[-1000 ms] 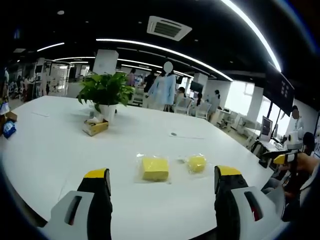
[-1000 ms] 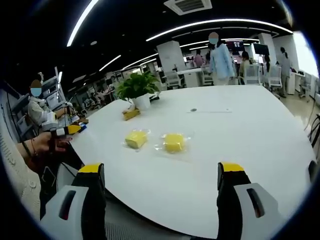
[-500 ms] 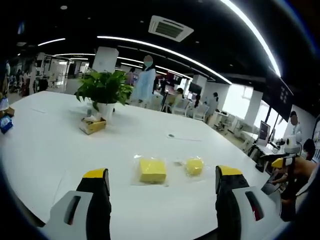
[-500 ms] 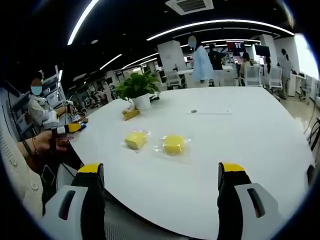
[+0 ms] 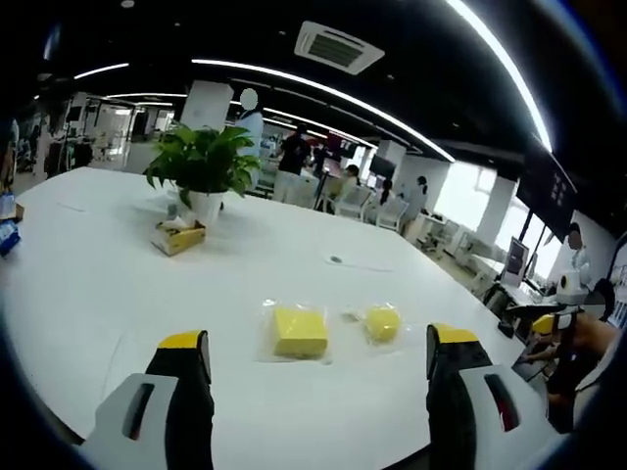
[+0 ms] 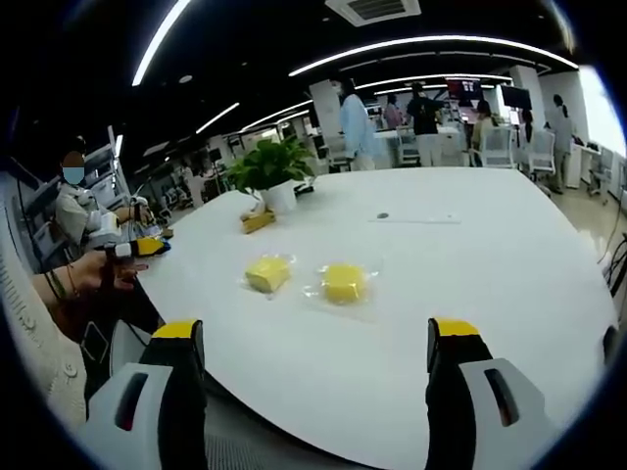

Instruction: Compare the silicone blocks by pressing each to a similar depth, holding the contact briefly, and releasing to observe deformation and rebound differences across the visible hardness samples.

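while the white table spreads wide beneath me, my left gripper and right gripper both hang above its near edge, jaws spread apart and holding nothing. ahead lie the square yellow block and, just beside it, the smaller rounded yellow block, each in clear wrap.

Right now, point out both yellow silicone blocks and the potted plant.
Square yellow block (image 5: 300, 331): left gripper view, middle of its top face.
Rounder yellow block (image 5: 382, 322): left gripper view, its centre.
Potted plant (image 5: 204, 162): left gripper view, on the leaves.
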Motion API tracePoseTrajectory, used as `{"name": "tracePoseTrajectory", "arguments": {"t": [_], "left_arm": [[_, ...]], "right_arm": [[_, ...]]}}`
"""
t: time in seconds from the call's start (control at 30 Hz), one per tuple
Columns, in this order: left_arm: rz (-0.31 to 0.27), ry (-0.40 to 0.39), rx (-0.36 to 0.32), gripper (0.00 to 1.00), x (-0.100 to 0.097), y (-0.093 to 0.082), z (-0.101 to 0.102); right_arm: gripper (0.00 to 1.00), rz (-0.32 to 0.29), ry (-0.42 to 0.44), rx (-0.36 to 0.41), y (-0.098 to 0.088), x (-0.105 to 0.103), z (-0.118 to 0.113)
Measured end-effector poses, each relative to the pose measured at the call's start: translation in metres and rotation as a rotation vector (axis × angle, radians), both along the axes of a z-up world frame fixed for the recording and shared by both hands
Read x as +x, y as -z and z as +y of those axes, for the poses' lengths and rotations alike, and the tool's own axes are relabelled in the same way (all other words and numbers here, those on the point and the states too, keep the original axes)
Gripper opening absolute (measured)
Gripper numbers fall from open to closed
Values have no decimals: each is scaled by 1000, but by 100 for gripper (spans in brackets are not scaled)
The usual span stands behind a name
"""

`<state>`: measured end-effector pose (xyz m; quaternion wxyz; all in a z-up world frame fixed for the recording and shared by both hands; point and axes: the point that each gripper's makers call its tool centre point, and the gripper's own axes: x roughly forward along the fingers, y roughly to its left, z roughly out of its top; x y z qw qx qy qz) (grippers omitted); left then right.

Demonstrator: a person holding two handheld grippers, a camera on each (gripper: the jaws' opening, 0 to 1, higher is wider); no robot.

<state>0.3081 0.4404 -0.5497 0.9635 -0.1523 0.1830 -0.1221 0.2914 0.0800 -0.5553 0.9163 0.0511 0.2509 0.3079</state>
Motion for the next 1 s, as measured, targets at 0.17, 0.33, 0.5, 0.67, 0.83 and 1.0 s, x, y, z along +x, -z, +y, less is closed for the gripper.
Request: {"name": "tracePoseTrajectory", "arguments": {"t": [0.17, 0.33, 0.5, 0.67, 0.83, 1.0], "left_arm": [[16, 29, -2, 89, 12, 5, -2], [27, 51, -11, 90, 26, 10, -2], [41, 61, -28, 90, 40, 17, 2], [48, 72, -60, 89, 56, 22, 7], [54, 85, -71, 88, 76, 28, 11], [70, 104, -78, 86, 93, 35, 9]], "right_arm": [[88, 6, -4, -8, 0, 1, 1], [88, 14, 0, -14, 1, 4, 2], [88, 25, 3, -19, 3, 6, 5], [88, 36, 13, -22, 6, 9, 7], [88, 43, 23, -26, 7, 12, 9], [88, 52, 31, -34, 8, 16, 10]]}}
